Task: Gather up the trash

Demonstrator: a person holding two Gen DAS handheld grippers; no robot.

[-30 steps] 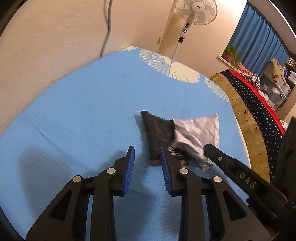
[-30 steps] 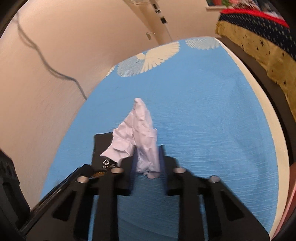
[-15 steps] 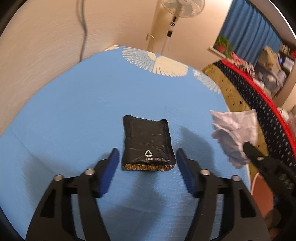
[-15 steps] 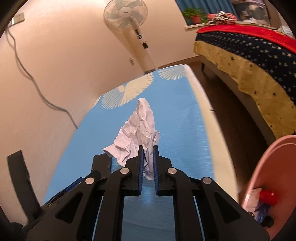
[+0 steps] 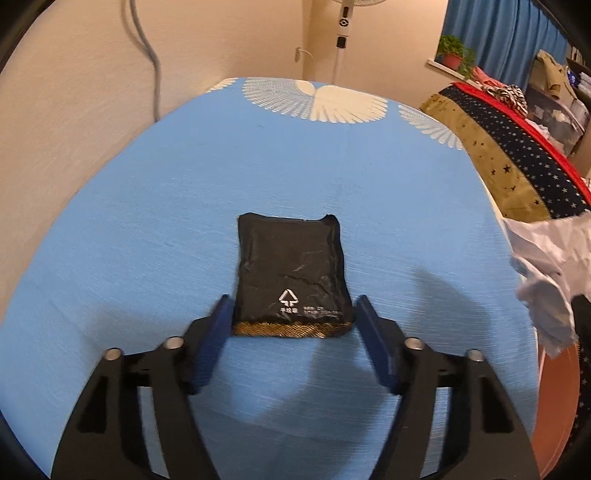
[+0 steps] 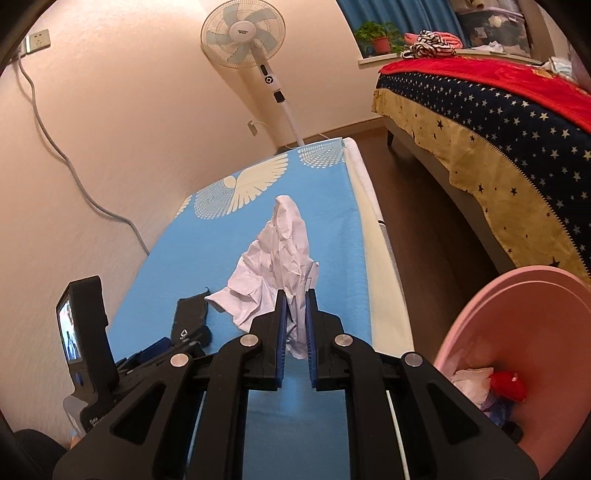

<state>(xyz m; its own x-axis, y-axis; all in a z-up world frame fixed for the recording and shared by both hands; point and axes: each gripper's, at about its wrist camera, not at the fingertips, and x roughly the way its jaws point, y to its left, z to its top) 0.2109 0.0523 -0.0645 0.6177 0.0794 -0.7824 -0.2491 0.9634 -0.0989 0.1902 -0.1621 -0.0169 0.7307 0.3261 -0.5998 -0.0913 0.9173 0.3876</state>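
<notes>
A black foil packet [image 5: 291, 273] with a gold hem lies flat on the blue cloth table [image 5: 184, 221]. My left gripper [image 5: 292, 301] straddles its near end, one pad on each side. The jaws are closing and the pads stand just clear of the packet's edges. My right gripper [image 6: 295, 295] is shut on a crumpled white paper [image 6: 280, 254], held up above the table's right side. That paper [image 5: 543, 266] shows at the right edge of the left wrist view. The packet [image 6: 188, 317] also shows low left in the right wrist view.
A pink bin [image 6: 535, 302] with some trash inside stands on the floor off the table's right edge. Beyond it is a bed [image 6: 498, 110] with a starred cover. A standing fan [image 6: 243, 33] and a wall cable [image 6: 74, 177] lie past the table's far end.
The left jaws spread wide and moved up around the packet. The right gripper lifted the paper off the packet and carried it up and rightward, bringing the pink bin into view.
</notes>
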